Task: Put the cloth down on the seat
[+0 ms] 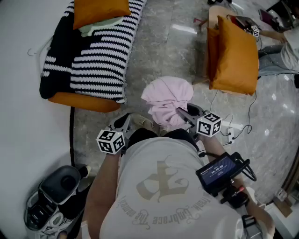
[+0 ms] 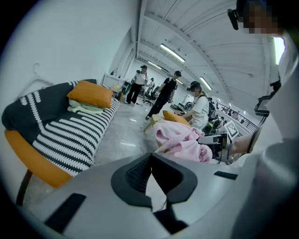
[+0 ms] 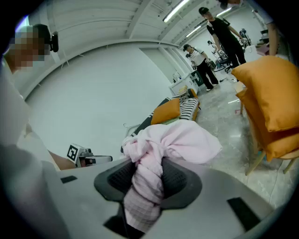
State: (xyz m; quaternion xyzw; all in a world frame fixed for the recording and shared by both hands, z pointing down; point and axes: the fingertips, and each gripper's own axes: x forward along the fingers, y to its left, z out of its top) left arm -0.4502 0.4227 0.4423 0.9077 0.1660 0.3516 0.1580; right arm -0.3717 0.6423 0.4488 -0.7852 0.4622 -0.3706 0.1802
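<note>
A bunched pink cloth [image 1: 167, 99] hangs over the grey floor in front of me, with my right gripper [image 1: 181, 113] shut on its lower part. In the right gripper view a twisted strand of the cloth [image 3: 148, 182] runs between the two black pads, and the rest billows above them. My left gripper [image 1: 124, 121] hovers to the cloth's left, apart from it. Its pads [image 2: 135, 175] meet at the tips with nothing between them. A long seat [image 1: 100, 51] with a black-and-white striped cover lies at the upper left, and also shows in the left gripper view [image 2: 65, 135].
An orange cushion [image 1: 100, 10] and a pale green cloth [image 1: 100, 25] lie on the far end of the striped seat. A chair with orange cushions [image 1: 236, 56] stands at the right. Cables and a power strip [image 1: 229, 130] lie near it. Shoes [image 1: 56, 198] sit at the lower left. Several people [image 2: 166, 91] stand further off.
</note>
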